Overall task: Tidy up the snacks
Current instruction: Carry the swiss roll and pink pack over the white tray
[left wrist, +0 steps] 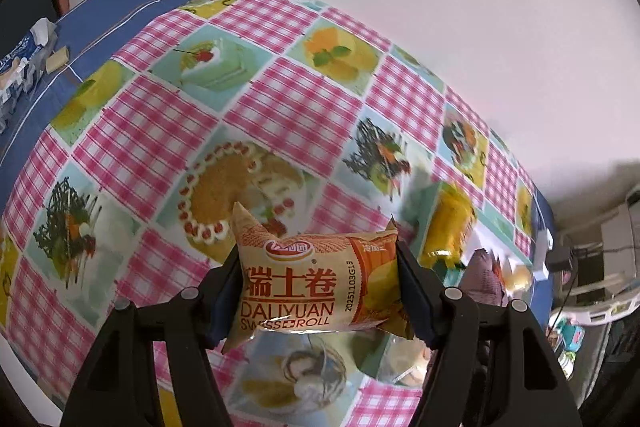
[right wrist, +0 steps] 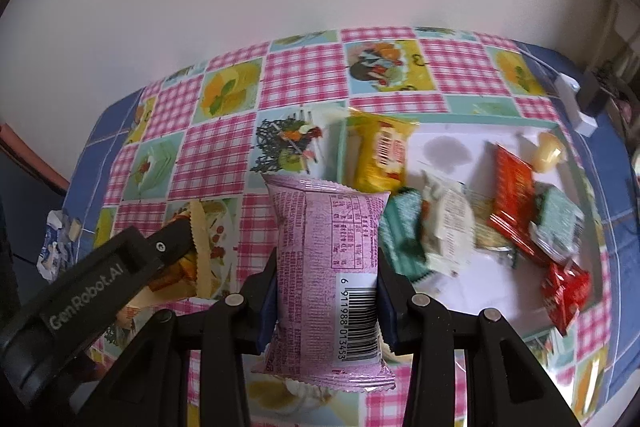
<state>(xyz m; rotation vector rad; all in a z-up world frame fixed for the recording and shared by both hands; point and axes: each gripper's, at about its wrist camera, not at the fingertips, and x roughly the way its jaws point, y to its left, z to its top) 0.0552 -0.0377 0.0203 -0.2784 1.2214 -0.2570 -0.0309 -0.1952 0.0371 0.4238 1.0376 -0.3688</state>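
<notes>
both tongs holding snack packs above the counter

left wrist view: the left tongs are clamped on an orange swiss roll pack, held above the checked counter.

right wrist view: the right tongs grip a pink snack pack upright, barcode facing up. just right lies a white tray with a yellow pack and a red pack.

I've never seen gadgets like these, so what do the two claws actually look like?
Both are matte black plastic. The right claw has chunky angled arms with round silver pins and dark blue pads. The left claw looks the same, and its side reads "GenRobot.AI" in pale letters. No cables or sleeves show.
</notes>
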